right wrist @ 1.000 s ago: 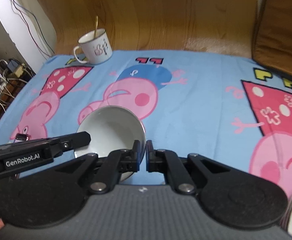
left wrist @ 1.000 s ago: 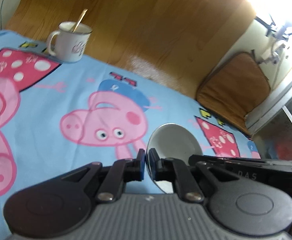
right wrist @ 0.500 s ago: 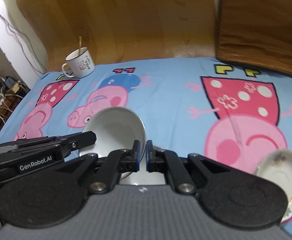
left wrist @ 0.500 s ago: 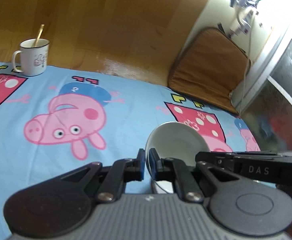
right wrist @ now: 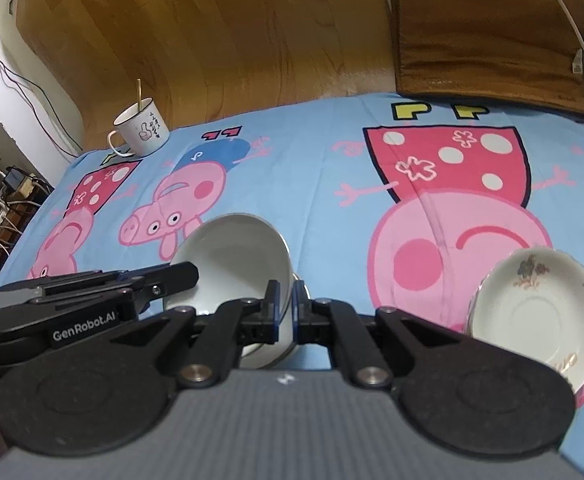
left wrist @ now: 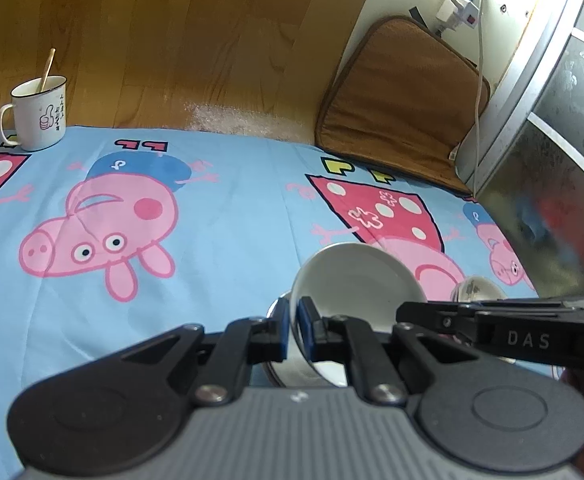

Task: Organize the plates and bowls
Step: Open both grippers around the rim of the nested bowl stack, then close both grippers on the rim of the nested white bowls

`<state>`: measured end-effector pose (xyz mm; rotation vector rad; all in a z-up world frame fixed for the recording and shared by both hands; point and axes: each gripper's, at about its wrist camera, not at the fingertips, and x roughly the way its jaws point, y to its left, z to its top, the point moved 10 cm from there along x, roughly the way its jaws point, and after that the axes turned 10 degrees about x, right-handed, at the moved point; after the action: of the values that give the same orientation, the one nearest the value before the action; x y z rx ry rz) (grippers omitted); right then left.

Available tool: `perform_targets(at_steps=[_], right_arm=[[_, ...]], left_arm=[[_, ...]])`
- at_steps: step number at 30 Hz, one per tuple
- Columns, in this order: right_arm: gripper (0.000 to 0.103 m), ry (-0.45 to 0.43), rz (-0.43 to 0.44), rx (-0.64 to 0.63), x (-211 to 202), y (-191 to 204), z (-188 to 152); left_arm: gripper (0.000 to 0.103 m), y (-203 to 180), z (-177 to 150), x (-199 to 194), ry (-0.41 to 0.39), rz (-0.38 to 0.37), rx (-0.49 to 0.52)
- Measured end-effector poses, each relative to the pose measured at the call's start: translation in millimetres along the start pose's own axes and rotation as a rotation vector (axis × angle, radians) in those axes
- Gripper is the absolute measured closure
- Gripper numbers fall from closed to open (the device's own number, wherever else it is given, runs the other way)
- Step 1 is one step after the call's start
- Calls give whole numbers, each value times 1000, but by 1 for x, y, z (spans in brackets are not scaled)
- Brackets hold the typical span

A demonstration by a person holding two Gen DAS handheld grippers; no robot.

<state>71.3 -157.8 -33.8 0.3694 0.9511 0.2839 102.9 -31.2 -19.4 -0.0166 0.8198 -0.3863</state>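
Both tongs — left (left wrist: 294, 322), right (right wrist: 285, 308) — pinch the white bowl (right wrist: 232, 264); only right view shows saucer (right wrist: 535, 312).

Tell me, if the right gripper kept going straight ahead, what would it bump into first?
Nothing new at first: the right gripper is already shut on the white bowl rim. Beyond that comes the blue cartoon cloth, though depth is hard to judge.

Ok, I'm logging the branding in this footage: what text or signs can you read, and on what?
"DAS": on the right gripper body, seen from the left wrist.
"GenRobot.AI": on the left gripper body, seen from the right wrist.
Mug: thumbs-up sign; the characters beside it are too small to read.
Tablecloth: upside-down letters, unclear.
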Motion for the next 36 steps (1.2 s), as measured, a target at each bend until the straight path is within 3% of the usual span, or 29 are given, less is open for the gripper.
perform_targets(at_steps=[17,19,22,25,28,36], right_arm=[[89,35,-11,8,14,-9,-7],[67,32,-7,11,14,-9,-4],[63,3,-20,-5,9,-10,-1],[63,4,-22,4,9,-12,0],[63,7,-29,9,10,-15,0],[63,19,-22,11,12,-10,-3]], left_arm=[[95,1,-5,22,51,15,16],[95,1,-5,21,46,17,21],[94,4,-5,18,45,4,12],[89,5,-5,13,37,-5,7],[69,10,-3,7,8,25,7],[67,18,-7,7,19,16,-7]])
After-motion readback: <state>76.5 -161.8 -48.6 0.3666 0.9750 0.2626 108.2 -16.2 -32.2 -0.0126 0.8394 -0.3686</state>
